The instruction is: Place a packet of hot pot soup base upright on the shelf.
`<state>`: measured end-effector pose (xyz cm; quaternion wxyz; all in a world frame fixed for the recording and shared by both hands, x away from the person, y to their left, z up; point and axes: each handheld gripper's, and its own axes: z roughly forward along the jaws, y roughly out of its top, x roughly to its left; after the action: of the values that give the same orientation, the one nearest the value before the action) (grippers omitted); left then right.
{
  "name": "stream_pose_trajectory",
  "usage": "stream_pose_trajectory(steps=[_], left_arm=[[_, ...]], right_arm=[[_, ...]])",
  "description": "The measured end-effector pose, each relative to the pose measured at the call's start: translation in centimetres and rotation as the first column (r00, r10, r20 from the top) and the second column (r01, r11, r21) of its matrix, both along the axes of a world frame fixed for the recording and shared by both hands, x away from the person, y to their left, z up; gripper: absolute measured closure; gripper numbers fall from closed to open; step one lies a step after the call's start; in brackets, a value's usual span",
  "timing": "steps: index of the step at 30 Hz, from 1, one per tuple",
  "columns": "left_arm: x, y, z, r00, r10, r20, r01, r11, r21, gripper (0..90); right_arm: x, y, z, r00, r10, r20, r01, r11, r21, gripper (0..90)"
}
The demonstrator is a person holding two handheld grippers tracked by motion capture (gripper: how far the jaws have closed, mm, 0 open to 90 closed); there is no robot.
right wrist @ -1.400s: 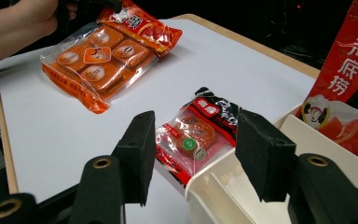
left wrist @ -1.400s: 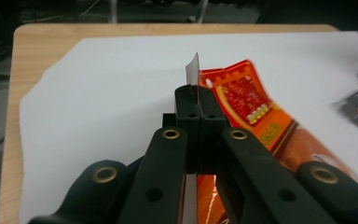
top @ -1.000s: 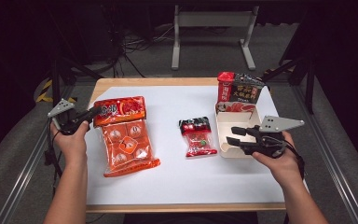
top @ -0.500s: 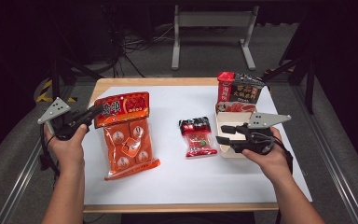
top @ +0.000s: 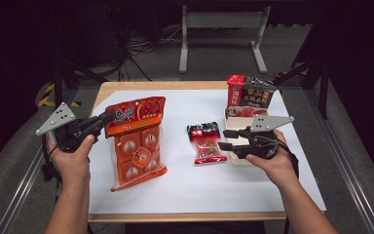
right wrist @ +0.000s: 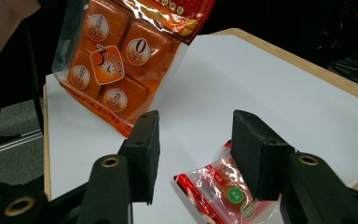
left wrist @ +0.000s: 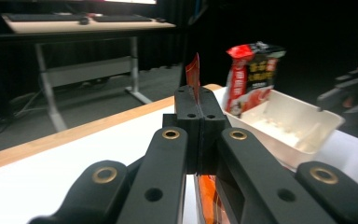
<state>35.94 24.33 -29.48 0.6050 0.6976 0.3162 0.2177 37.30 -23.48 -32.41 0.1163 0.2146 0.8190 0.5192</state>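
Observation:
My left gripper (top: 103, 118) is shut on the top left corner of a large orange snack bag (top: 137, 142), which hangs lifted and tilted over the left of the table; its thin red edge (left wrist: 194, 74) rises between the closed jaws (left wrist: 199, 122). The same orange snack bag (right wrist: 121, 51) hangs at the upper left in the right gripper view. A small red packet (top: 207, 143) lies mid-table. My right gripper (top: 222, 139) is open just right of the packet, and the small red packet (right wrist: 223, 191) lies below the spread jaws (right wrist: 195, 145).
A white tray (top: 237, 157) sits at the right under my right hand, with a red and black bag (top: 250, 93) standing at its far end. A white sheet (top: 190, 190) covers the wooden table. A metal bench frame (top: 221, 36) stands beyond the table.
My left gripper has raised the orange bag off the table and drawn it slightly left. My right gripper has shifted left toward the small red packet.

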Motion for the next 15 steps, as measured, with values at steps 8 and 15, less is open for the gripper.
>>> stream_pose_trajectory(steps=[8, 15], left_arm=[[-1.6, -1.9, 1.3, 0.9961, -0.052, 0.071, 0.049, 0.9977, 0.048, 90.0], [-3.5, -4.0, 2.7, 0.9808, -0.131, 0.145, 0.118, 0.9888, 0.091, 90.0]], right_arm=[[0.3, 0.5, -0.2, 0.9997, 0.008, -0.024, -0.008, 0.999, 0.035, 51.6], [0.6, 1.5, -0.2, 0.9995, 0.028, -0.018, -0.027, 0.999, 0.04, 50.8]])
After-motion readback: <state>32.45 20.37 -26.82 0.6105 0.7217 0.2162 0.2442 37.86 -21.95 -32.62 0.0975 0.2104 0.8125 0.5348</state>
